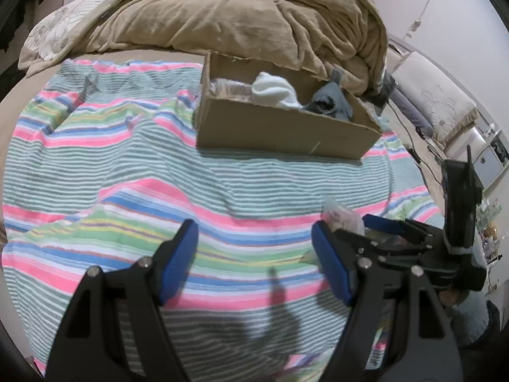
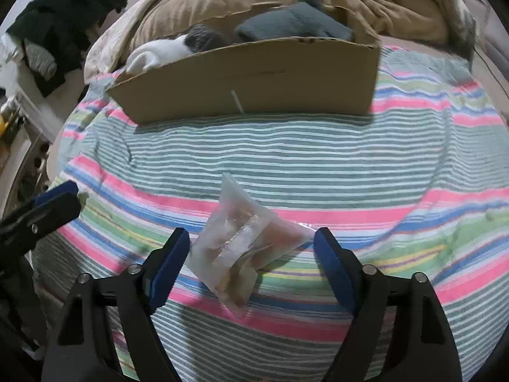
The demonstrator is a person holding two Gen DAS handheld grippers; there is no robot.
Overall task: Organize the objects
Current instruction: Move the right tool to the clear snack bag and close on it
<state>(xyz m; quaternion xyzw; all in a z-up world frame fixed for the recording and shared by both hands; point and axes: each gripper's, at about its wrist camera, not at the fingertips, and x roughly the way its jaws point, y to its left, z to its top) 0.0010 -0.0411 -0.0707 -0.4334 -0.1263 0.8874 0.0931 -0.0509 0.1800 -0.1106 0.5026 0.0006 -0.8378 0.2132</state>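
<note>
A clear plastic bag (image 2: pixel 245 248) with brownish contents lies on the striped blanket (image 2: pixel 286 165), between the open fingers of my right gripper (image 2: pixel 251 238), untouched by the pads. A corner of the bag shows in the left wrist view (image 1: pixel 342 215), beside the right gripper (image 1: pixel 375 226). My left gripper (image 1: pixel 254 232) is open and empty above the blanket (image 1: pixel 127 159). An open cardboard box (image 1: pixel 280 133) stands farther back, holding a white sock (image 1: pixel 273 90) and grey cloth (image 1: pixel 331 102). The right wrist view shows the box (image 2: pixel 254 79), white sock (image 2: pixel 159 52) and grey cloth (image 2: pixel 292 24).
A bunched tan comforter (image 1: pixel 222 16) lies behind the box. Dark clothes (image 2: pixel 66 16) are piled off the bed at the left. A white pillow (image 1: pixel 435 92), cables and appliances sit beyond the bed's right edge. My left gripper's finger (image 2: pixel 54 200) shows at the left.
</note>
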